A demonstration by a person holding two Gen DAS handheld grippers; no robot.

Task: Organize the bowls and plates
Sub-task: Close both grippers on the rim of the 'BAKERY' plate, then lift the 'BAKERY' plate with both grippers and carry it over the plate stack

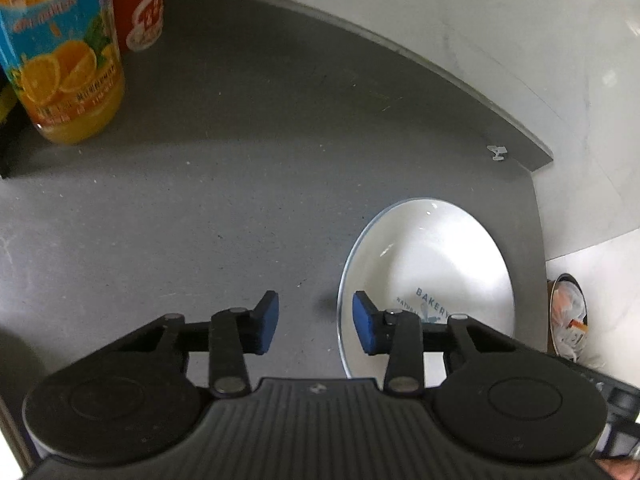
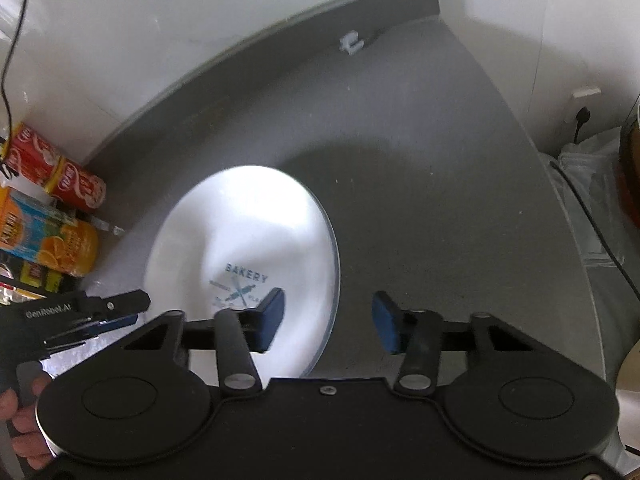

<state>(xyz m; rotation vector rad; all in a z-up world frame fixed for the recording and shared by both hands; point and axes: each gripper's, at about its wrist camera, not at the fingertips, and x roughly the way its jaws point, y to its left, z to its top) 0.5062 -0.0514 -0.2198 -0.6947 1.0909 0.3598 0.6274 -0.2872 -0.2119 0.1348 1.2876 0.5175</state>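
Note:
A white plate [image 1: 436, 264] with a blue "BAKERY" print lies flat on the grey counter [image 1: 240, 184], near its right corner. My left gripper [image 1: 316, 322] is open above the plate's left rim, one blue pad over the plate and the other over bare counter. In the right wrist view the same plate [image 2: 248, 232] sits low and left of centre. My right gripper [image 2: 329, 320] is open astride the plate's right rim, nothing between its fingers. The left gripper [image 2: 116, 312] shows there at the plate's left edge, held by a hand.
An orange juice bottle [image 1: 68, 60] and a red cup [image 1: 140, 4] stand at the counter's back left, also seen as bottle [image 2: 56, 244] and red cups [image 2: 60, 176]. A raised grey backsplash [image 1: 400, 44] meets the white wall. Beyond the counter's right edge sits a bin [image 1: 568, 316]; a black cable [image 2: 592, 224] runs there.

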